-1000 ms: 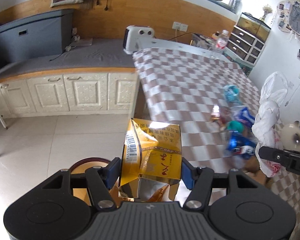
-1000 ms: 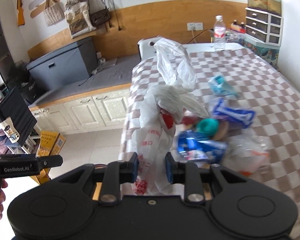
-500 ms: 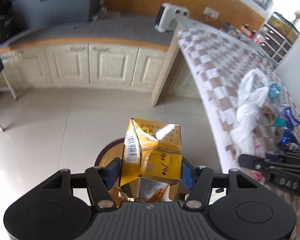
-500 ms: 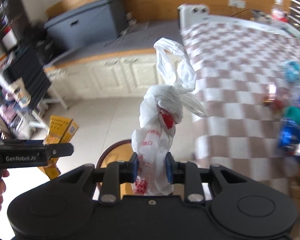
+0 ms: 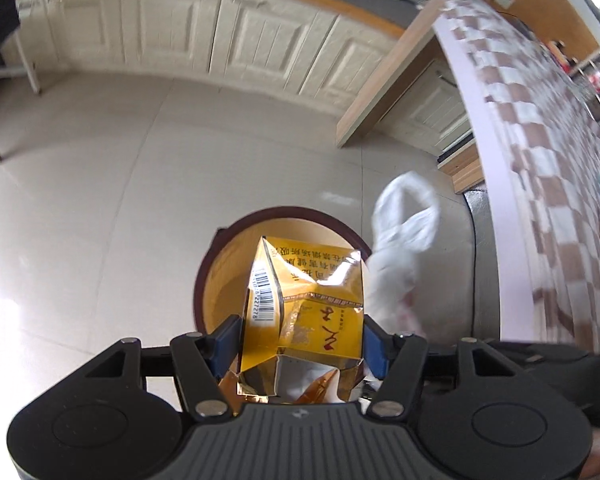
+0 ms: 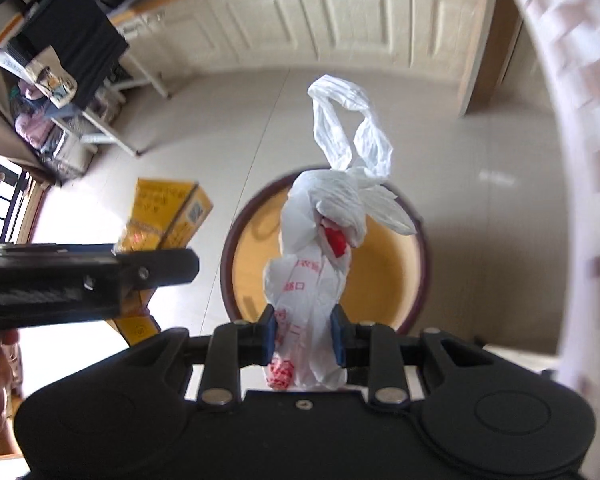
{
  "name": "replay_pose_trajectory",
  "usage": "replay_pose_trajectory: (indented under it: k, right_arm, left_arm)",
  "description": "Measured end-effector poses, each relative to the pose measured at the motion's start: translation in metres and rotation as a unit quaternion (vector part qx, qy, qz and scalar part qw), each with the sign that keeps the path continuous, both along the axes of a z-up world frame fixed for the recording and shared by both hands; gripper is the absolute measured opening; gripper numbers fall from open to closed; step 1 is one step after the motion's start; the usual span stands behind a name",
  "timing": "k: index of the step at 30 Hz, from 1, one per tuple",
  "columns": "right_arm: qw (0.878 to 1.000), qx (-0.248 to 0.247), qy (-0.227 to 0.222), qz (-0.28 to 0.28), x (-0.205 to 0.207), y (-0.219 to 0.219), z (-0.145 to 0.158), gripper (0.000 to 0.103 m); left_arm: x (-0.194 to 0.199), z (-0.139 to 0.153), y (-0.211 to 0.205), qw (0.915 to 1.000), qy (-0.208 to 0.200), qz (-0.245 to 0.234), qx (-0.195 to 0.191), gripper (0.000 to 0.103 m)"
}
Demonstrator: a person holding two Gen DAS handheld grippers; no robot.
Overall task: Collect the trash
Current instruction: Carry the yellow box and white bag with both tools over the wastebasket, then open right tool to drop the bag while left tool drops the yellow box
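We see both grippers, which a second ago faced the checked table, now tipped steeply downward over the bin (image 5: 278, 216), a round basket with a dark rim and yellow interior standing on the floor. The left gripper (image 5: 300, 344) holds the carton (image 5: 312, 304), a crumpled yellow pack with a barcode, its blue pads pressed against the two sides; in its view the carton lies directly over the bin's mouth. The right gripper (image 6: 303, 338), set narrower, clamps the bag (image 6: 320, 264), a knotted white plastic bag with red print, whose loops stand out over the bin (image 6: 416, 248). The left gripper (image 6: 100, 276) crosses the right wrist view at the left, and the carton (image 6: 164, 216) shows beyond it. Neither grip has altered over the last second; only the aim has changed. We judge that both items are carried to the drop point and that release is the next step, with the blurred litter at the table edge (image 5: 512, 264) left to fetch. The floor (image 5: 100, 200) is pale glossy tile; cream cabinets (image 5: 220, 28) line the far wall, and a rack (image 6: 72, 92) stands at the left.
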State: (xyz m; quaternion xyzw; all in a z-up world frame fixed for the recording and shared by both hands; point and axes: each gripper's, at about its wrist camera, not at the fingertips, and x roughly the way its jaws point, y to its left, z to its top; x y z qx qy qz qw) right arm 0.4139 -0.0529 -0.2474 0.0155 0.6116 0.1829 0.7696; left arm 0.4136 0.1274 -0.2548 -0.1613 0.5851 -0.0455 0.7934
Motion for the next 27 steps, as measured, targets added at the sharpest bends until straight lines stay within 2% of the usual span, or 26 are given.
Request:
replay_pose_trajectory:
  k: [3,9,17,20,22,24,27]
  right_arm:
    - [1.0,-0.005,0.017,0.006,0.011,0.006,-0.03,0.029]
    - [0.999,-0.026,0.038,0.012,0.033,0.012,-0.071,0.03]
    - [0.997,-0.046,0.056,0.033,0.05,0.021,-0.103,0.031]
    - [0.996,-0.055,0.066,0.036,0.052,0.024,-0.112,0.036]
    - [0.995,-0.063,0.067,0.034,0.053,0.023,-0.117,0.05]
    - [0.996,-0.06,0.066,0.032,0.052,0.02,-0.116,0.059]
    - [0.996,-0.053,0.064,0.034,0.051,0.015,-0.113,0.062]
  left_arm:
    - [0.016,-0.019,0.006,0.9996,0.021,0.016,-0.008,0.062]
    - [0.039,-0.045,0.024,0.9974,0.048,0.05,-0.016,0.062]
    - [0.05,-0.078,0.029,0.9937,0.082,0.065,-0.039,0.062]
    - [0.051,-0.09,0.028,0.9919,0.095,0.07,-0.048,0.062]
    - [0.051,-0.096,0.028,0.9907,0.1,0.074,-0.054,0.062]
    - [0.052,-0.101,0.026,0.9898,0.106,0.077,-0.056,0.062]
    - [0.054,-0.109,0.021,0.9889,0.115,0.075,-0.058,0.062]
